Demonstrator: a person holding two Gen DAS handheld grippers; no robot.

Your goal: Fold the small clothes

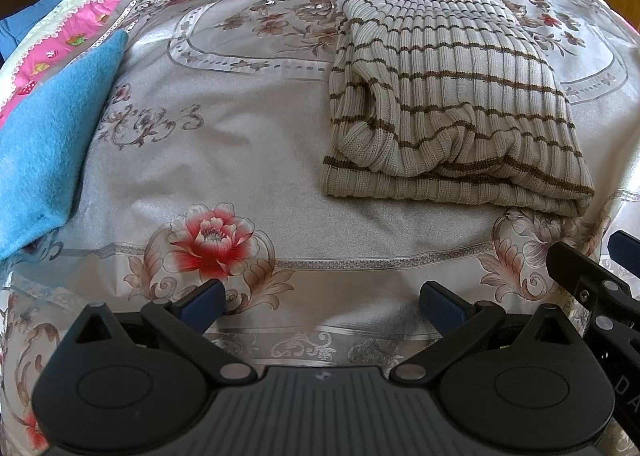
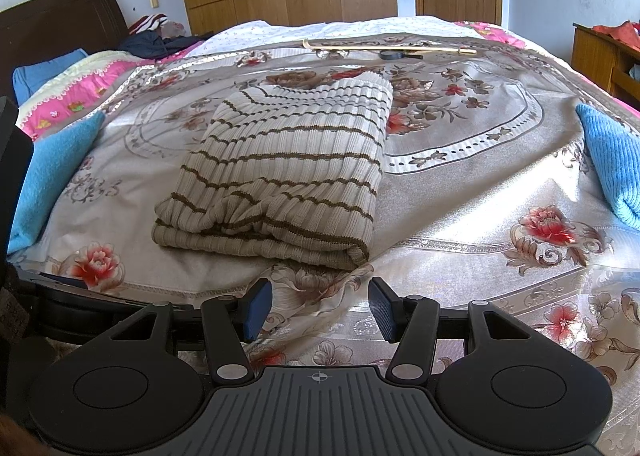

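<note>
1. The sweater (image 2: 280, 172), beige ribbed knit with thin brown stripes, lies folded into a thick rectangular bundle on the floral bedspread (image 2: 460, 216), and it is the landmark for everything below.
2. Its long axis runs from the near edge of the bed away toward the far side; in the right wrist view it leans slightly to the right as it recedes.
3. The stripes cross that axis, running side to side over the top layer.
4. The near short end shows the stacked folded edges and a darker ribbed hem band at the bottom; the far end is a rounded fold.
5. In the left wrist view the sweater (image 1: 448, 96) sits to the right of centre, its near end low and its far end toward the top of the picture.
6. The left gripper (image 1: 320, 306) hangs over bare bedspread, nearer than the sweater and off to its left; its jaws stand wide apart with nothing between them.
7. The right gripper (image 2: 320, 310) hangs just short of the sweater's near right corner, apart from it; its jaws are also spread wide and hold nothing.
8. A blue towel (image 2: 52, 172) lies well left of the sweater, and another blue cloth (image 2: 616, 164) lies well to its right.
9. Beyond the far end of the sweater a thin stick (image 2: 392, 48) lies crosswise on the bed.
</note>
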